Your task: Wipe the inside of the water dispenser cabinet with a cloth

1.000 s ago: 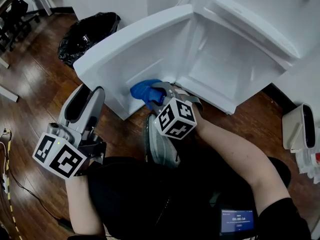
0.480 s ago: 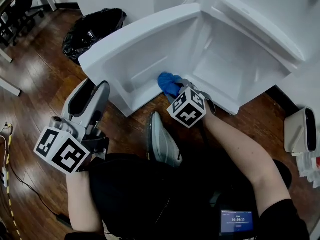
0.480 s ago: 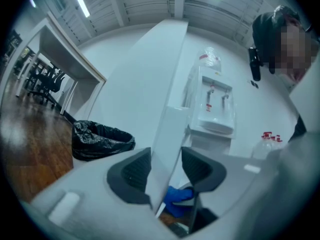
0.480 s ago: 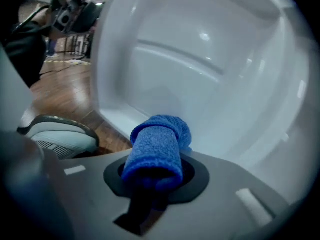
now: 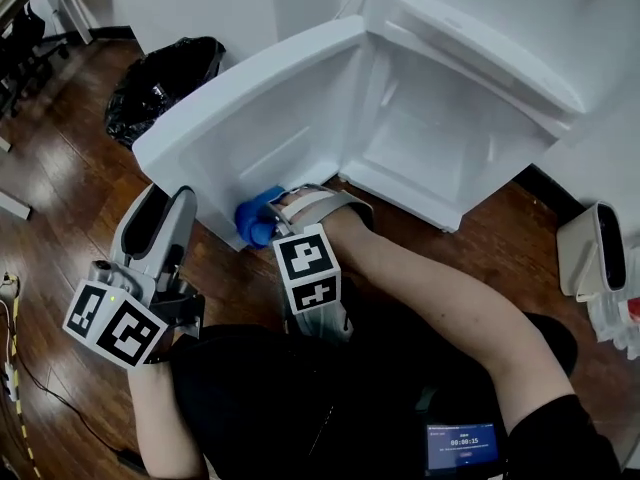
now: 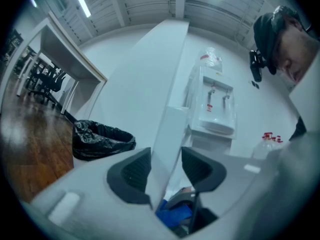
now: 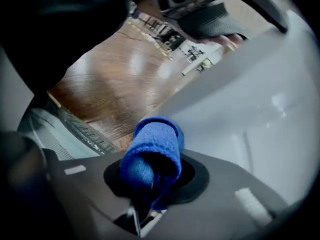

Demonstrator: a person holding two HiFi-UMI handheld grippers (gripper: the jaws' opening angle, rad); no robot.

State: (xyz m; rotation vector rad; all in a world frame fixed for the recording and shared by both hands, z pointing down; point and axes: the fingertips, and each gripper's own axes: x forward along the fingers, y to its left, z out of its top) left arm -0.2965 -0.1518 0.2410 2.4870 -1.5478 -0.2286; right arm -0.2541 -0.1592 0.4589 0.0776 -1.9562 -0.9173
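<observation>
The blue cloth (image 7: 152,156) sits bunched, clamped in the jaws of the right gripper (image 5: 272,218), low against the inner face of the open cabinet door (image 5: 250,108), just above the wooden floor (image 5: 60,188). The left gripper (image 6: 166,168) holds its narrowly parted jaws on that door's outer edge

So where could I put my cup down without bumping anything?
Inside the white cabinet is bare, and so is the wood floor between the black bag and the left tool gripping the door. It's crowded at the door's bottom corner, where the right tool holds the blue cloth.
</observation>
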